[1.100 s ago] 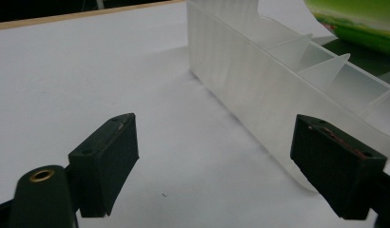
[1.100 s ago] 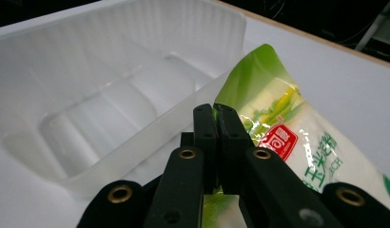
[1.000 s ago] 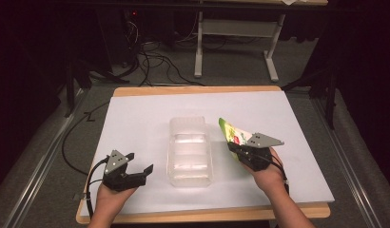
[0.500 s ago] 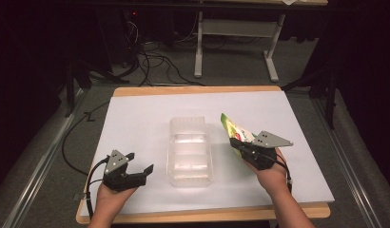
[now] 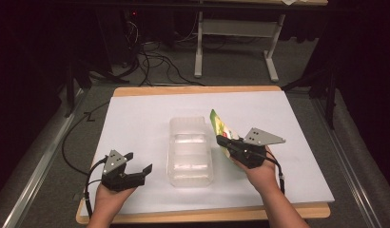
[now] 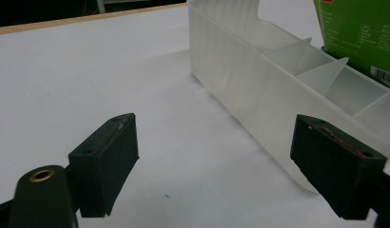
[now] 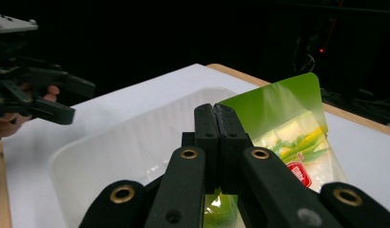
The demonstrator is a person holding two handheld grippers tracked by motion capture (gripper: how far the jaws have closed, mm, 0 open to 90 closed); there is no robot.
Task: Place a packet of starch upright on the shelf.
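In a dark room, a white surface (image 5: 136, 123) carries a clear tray (image 5: 190, 151); the right tool (image 5: 225, 141) pinches a green packet (image 5: 220, 132) pointing toward the far edge, the left tool (image 5: 138, 163) spread.

Bright white table (image 5: 136, 118) — dark surroundings, near jaws perhaps slightly soft.

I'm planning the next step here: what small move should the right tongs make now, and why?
Probably carry the green packet a little leftward over the clear divided bin. The right tongs are shut on it, lifted beside the bin's right wall, not yet above a compartment.
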